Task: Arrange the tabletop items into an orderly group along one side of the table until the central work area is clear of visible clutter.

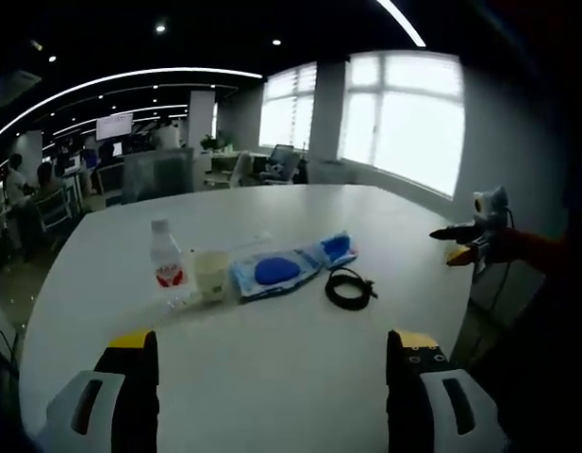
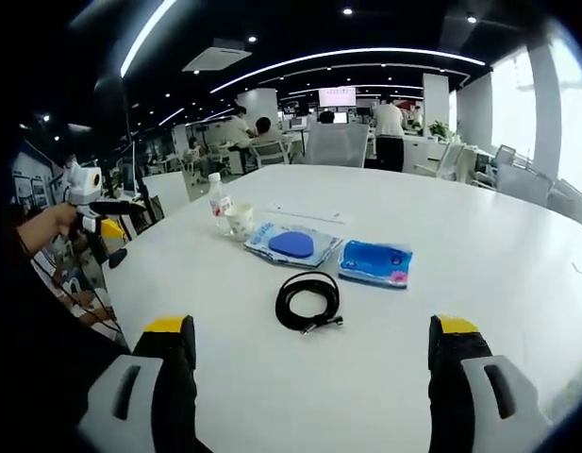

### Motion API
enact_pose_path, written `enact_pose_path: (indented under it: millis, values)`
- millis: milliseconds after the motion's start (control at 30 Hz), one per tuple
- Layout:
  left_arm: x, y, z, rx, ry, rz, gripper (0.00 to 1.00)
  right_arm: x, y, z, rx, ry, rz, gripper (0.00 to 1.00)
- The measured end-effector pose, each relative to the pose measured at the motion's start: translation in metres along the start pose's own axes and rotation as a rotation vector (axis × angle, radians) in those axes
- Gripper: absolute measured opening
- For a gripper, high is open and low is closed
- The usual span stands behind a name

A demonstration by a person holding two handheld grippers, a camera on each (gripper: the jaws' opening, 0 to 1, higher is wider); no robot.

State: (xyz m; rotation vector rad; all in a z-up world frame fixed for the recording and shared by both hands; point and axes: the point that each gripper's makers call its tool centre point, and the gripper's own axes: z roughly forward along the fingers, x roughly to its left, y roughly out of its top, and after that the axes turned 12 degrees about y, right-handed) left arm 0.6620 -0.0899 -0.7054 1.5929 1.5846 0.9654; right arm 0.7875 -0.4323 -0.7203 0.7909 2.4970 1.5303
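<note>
My left gripper view looks across the table (image 1: 272, 377) from one side, my right gripper view from another. I see the same cable (image 1: 349, 287) (image 2: 307, 300) in both.

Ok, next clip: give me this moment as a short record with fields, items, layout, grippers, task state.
surface: white table
items: bottle, cup, blue pack, second blue pack, black cable
layout: loose row across the table's middle; bottle and cup close together
left gripper: open, holding nothing, above the near table edge
right gripper: open, holding nothing
task state: items ungrouped, centre cluttered
</note>
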Motion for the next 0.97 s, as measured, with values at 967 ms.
enact_pose_path:
  millis: [967]
  values:
    - [0.0034, -0.0083, -0.0086, 0.014, 0.013, -0.014, 0.99, 0.0077, -0.0010, 0.0066, 0.033, 0.022, -0.019, 1.00]
